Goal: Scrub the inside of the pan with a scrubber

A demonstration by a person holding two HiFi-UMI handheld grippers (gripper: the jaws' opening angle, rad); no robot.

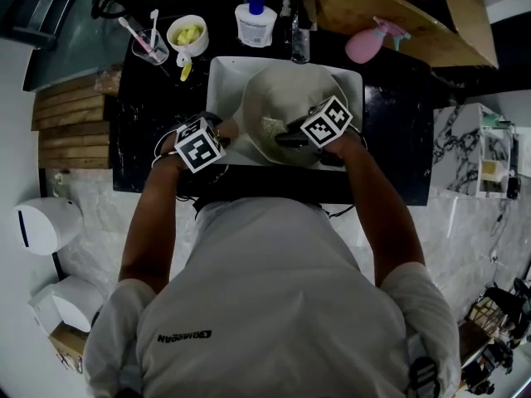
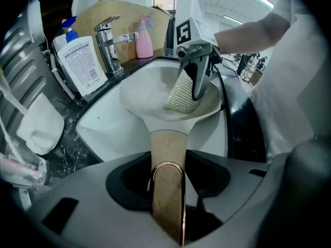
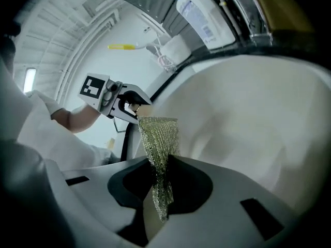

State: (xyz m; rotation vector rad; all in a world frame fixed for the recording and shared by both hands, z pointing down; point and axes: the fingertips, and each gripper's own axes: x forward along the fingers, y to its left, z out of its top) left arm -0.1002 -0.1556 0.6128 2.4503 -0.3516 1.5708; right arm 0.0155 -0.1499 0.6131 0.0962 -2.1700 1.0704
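Over the white sink (image 1: 222, 80), my left gripper (image 2: 168, 192) is clamped on the pan's wooden handle (image 2: 166, 148). The handle runs straight between the jaws, its copper loop nearest the camera. The pan (image 1: 290, 94) rests in the sink, pale inside facing up, with its handle toward my left side.

My right gripper (image 3: 161, 187) pinches a green-gold mesh scrubber (image 3: 159, 136) tight between its jaws. In the left gripper view, the scrubber's free end lies against the pan's inner wall, on the side away from the faucet (image 2: 111, 40). From the head view, both grippers meet at the near edge of the sink, the right one reaching in over the pan's rim.

Behind the sink, on the black counter (image 1: 141, 139), a white soap bottle (image 2: 80, 61) stands just beside the faucet. A pink spray bottle (image 2: 144, 37) stands on the faucet's other side.
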